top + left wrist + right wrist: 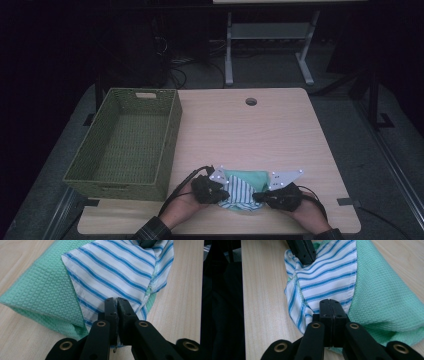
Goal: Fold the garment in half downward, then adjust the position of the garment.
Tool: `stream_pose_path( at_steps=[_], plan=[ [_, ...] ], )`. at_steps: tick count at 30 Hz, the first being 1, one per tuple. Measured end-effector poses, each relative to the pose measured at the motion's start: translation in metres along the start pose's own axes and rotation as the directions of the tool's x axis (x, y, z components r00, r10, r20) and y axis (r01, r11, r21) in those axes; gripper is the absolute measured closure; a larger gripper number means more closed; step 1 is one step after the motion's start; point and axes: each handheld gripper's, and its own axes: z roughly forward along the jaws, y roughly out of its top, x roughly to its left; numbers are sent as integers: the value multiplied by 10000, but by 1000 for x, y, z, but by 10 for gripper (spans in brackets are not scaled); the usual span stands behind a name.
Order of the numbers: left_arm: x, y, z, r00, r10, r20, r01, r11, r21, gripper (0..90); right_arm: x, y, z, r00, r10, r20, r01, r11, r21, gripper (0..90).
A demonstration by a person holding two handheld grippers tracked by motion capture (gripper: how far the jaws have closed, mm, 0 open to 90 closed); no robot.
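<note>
A folded cloth (246, 181) lies near the table's front edge, mint-green waffle weave on one face (42, 292) and white with blue stripes on the other (112, 270). My left gripper (224, 193) is shut on its striped left corner; in the left gripper view the jaws (117, 300) pinch the hem. My right gripper (258, 196) is shut on the opposite striped corner, with the jaws (329, 301) closed over the stitched edge. In the right gripper view the left gripper's black jaws (302, 250) show at the top, on the striped fabric (329, 277) beside the green face (382, 295).
A green woven basket (172, 135) stands empty on the left of the wooden table (250, 135). A round cable hole (251, 101) sits near the far edge. Beyond the table are a white desk frame (229, 50) and cables on the floor.
</note>
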Motion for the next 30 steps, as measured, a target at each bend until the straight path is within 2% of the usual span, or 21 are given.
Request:
stream_pose_path(
  at_steps=[3,8,14,17,21,24,30],
  plan=[
    [0,2,-6,10000,-16,-21,15,9999,-116,860,0,1,-2,9999,-117,48,117,9999,-109,892],
    [5,12,-21,9992,-101,-384,76,9979,-642,867,-7,7,-12,9998,84,202,-70,9978,-666,892],
    [22,28,-35,9953,-225,-940,119,9936,-1120,870,-24,18,-14,9981,228,570,-166,9942,-1065,895],
    [32,35,-31,9933,-455,-1062,305,9899,-1386,870,-32,22,-12,9971,282,705,-196,9926,-1195,895],
    [42,39,-20,9906,-566,-1241,404,9907,-1299,870,-41,24,-4,9963,339,792,-253,9939,-1073,896],
    [47,38,-10,9907,-576,-1230,456,9941,-982,870,-44,22,2,9961,412,778,-349,9961,-807,896],
    [53,32,1,9880,-808,-1315,738,9956,-569,880,-43,16,13,9956,418,839,-403,9990,-194,899]
  ],
)
